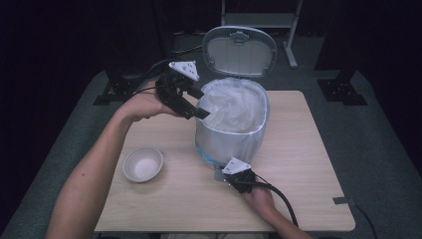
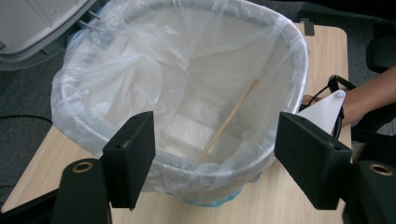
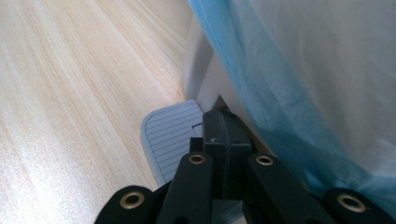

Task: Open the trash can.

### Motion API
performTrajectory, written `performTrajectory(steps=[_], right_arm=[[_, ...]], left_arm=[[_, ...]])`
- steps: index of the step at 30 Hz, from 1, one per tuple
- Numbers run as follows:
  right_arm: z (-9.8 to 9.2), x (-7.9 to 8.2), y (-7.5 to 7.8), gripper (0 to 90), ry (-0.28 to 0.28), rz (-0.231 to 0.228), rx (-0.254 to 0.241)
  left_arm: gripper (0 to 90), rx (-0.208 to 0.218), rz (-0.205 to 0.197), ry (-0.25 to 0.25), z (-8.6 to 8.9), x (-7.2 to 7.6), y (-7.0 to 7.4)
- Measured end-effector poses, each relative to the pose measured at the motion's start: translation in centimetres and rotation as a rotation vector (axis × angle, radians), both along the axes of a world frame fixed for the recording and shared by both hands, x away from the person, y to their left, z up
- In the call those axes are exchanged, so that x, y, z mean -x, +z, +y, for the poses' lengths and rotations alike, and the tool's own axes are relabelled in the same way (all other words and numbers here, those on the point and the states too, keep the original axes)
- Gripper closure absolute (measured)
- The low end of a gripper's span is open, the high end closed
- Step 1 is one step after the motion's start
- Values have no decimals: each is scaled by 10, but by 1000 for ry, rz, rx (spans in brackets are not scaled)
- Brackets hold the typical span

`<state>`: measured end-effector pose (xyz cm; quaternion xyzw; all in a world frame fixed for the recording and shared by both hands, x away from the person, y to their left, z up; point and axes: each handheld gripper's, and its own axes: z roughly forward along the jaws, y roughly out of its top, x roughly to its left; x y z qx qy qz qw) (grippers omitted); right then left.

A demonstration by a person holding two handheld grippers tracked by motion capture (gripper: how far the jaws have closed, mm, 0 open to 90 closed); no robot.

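While the left gripper hangs over the near-left rim of the pedal bin, its jaws stand apart with nothing between them. Below them, inside the plastic liner, a wooden chopstick leans, its long axis slanting from the bottom up toward the far wall. Right of it, the right gripper rests pressed together on the grey foot pedal, and the lid stands raised. Seen from above, the stick stays hidden.

1 bin, 1 bowl – 1 stick
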<state>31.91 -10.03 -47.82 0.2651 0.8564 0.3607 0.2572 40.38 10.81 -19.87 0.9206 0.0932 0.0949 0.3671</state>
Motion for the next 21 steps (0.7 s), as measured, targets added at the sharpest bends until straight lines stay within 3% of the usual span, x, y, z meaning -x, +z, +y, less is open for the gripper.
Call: performTrajectory(steps=[4,21], right_arm=[[0,0,0,899,0,0,0],[0,0,0,899,1,1,0]], left_arm=[[249,21,3,5,6,3,-3],[185,37,6,36,31,9,-14]])
